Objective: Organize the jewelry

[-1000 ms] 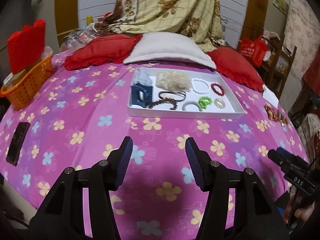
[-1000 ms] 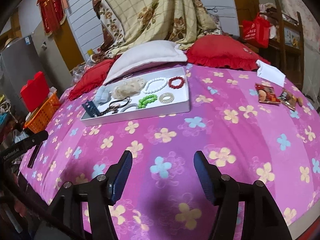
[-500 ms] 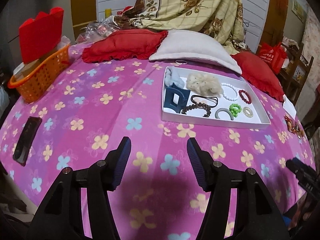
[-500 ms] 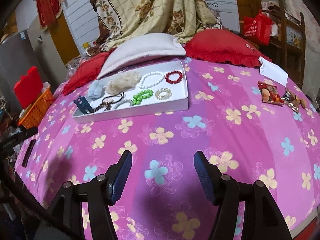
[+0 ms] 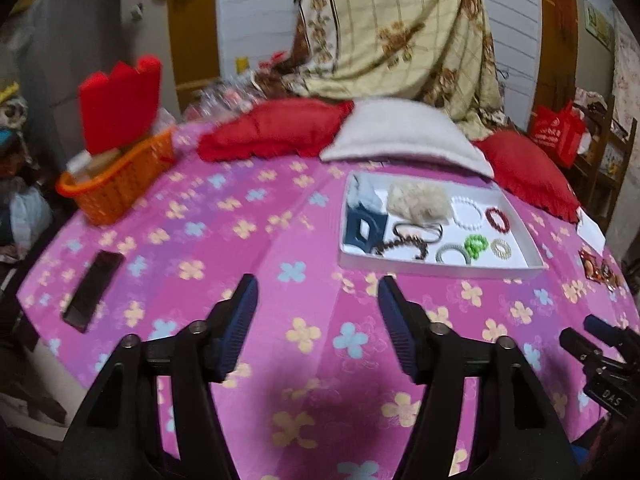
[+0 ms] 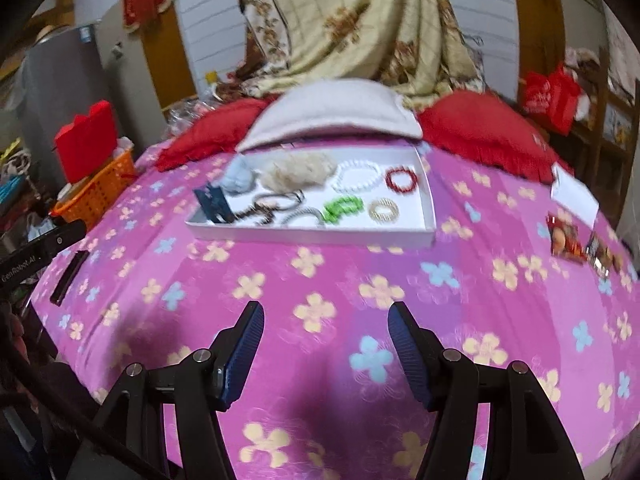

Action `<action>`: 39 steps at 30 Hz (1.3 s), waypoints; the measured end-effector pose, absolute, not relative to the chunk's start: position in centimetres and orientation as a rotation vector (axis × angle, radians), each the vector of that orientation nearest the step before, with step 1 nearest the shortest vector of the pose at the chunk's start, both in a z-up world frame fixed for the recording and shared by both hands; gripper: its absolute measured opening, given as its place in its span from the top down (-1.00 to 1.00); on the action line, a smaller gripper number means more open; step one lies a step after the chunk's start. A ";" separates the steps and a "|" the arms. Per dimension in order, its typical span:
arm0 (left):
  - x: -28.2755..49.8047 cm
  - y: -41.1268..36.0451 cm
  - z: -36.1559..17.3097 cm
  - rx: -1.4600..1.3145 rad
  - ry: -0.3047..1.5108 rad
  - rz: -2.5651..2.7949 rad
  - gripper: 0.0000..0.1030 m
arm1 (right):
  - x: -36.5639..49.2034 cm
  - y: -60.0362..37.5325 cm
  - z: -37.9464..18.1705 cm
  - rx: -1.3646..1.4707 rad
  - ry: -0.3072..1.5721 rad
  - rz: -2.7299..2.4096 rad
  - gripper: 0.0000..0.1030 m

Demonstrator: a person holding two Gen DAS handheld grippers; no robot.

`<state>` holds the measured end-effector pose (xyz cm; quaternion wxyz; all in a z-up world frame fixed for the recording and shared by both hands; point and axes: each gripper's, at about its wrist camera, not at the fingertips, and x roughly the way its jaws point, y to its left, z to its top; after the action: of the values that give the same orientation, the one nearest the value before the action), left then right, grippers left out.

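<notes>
Left gripper jaws wide apart, holding nothing, above bedspread, short of white tray. Right gripper same: spread wide, nothing held. In tray: 1 white bead bracelet, 1 red bracelet, 1 green scrunchie, 1 blue claw clip. Left of tray: 1 orange basket, 1 black phone. Behind tray: 2 red pillows, 1 white.

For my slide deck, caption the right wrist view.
Open right gripper hovers over the floral bedspread, facing a white tray of bracelets and hair ties.

Left gripper fingers spread wide, right gripper likewise, both empty
</notes>
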<state>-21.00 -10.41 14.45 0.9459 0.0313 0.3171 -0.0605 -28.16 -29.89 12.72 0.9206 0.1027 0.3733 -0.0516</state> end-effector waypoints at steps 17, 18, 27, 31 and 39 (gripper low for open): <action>-29.6 -11.1 18.7 0.143 0.389 -0.023 -0.60 | -33.5 -27.7 15.7 0.227 0.625 -0.117 -0.49; -30.3 -11.0 18.9 0.139 0.358 -0.004 -0.71 | -33.8 -27.7 15.7 0.229 0.622 -0.117 -0.49; -34.7 -11.2 19.6 0.103 0.253 -0.026 -0.99 | -36.1 -26.7 15.5 0.219 0.594 -0.120 -0.49; -35.6 -11.8 19.2 0.127 0.263 -0.035 -0.99 | -36.9 -26.1 15.7 0.204 0.582 -0.121 -0.49; -36.4 -11.9 18.5 0.107 0.318 -0.057 -0.99 | -37.9 -25.7 16.6 0.178 0.538 -0.142 -0.57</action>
<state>-36.36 -11.95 18.54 0.9855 0.0534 0.1583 -0.0282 -37.92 -25.69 16.56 0.9576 0.0875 0.2653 -0.0700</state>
